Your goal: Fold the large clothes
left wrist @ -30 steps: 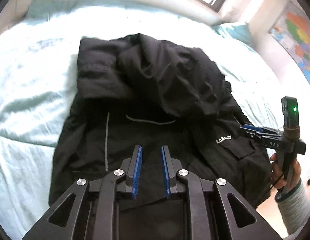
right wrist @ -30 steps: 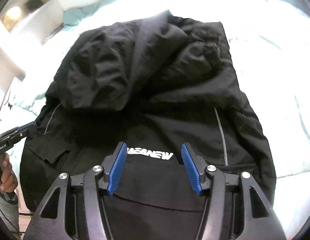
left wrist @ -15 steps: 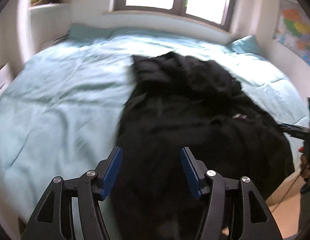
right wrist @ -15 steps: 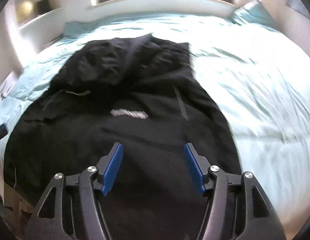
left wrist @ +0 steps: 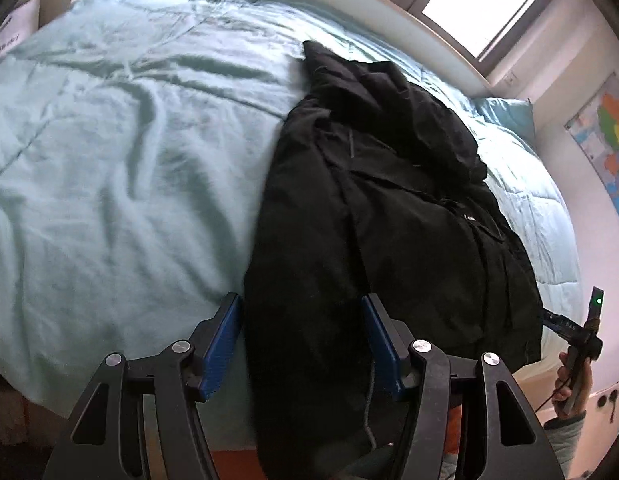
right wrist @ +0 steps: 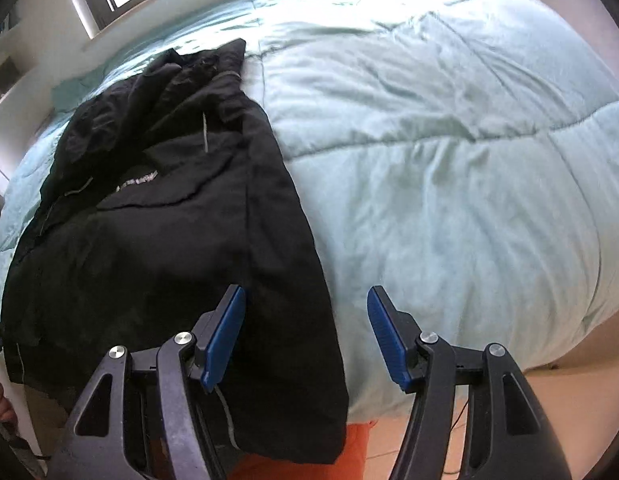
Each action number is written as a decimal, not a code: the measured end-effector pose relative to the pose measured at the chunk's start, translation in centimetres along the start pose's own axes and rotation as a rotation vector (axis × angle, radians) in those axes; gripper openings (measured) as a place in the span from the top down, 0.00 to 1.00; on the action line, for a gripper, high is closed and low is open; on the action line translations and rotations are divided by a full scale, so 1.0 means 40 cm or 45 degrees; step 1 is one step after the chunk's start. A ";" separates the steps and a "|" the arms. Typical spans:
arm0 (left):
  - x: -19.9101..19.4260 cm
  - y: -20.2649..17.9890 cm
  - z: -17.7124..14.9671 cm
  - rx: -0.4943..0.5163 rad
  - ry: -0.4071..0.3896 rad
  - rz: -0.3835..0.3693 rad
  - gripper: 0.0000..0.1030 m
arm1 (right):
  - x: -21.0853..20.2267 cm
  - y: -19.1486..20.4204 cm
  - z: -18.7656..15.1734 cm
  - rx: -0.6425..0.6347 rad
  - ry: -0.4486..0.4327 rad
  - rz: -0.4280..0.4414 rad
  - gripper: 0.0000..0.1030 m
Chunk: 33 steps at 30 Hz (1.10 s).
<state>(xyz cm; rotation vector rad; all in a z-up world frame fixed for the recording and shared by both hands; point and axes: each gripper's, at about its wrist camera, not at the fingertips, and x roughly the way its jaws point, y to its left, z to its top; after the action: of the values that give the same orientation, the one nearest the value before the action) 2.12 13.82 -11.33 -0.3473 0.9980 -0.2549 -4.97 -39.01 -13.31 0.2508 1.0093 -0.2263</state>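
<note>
A large black jacket lies spread lengthwise on a pale teal duvet, its hem hanging over the bed's near edge. My left gripper hovers open over the jacket's lower left part, with cloth showing between the blue fingers but not pinched. In the right wrist view the jacket fills the left side. My right gripper stands open over its lower right edge, one finger above black cloth and the other above duvet. The right gripper also shows at the left wrist view's far right, held by a hand.
A window and sill run behind the bed, with a teal pillow at the far right corner. A coloured map hangs on the right wall. Something orange lies below the jacket hem at the bed's front edge.
Both grippers have drawn back toward the bed's near edge and apart, left to the jacket's left side and right to its right side. The left jaws went from nearly shut to wide.
</note>
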 end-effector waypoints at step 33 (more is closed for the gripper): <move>-0.007 -0.099 -0.072 0.109 0.037 -0.240 0.82 | 0.013 -0.007 -0.123 -0.010 0.157 0.272 0.71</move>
<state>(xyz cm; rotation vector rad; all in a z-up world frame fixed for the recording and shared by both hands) -0.70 9.79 -10.97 -0.3606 0.9811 -0.4730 -8.75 -37.79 -16.29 0.3664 1.0968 -0.0132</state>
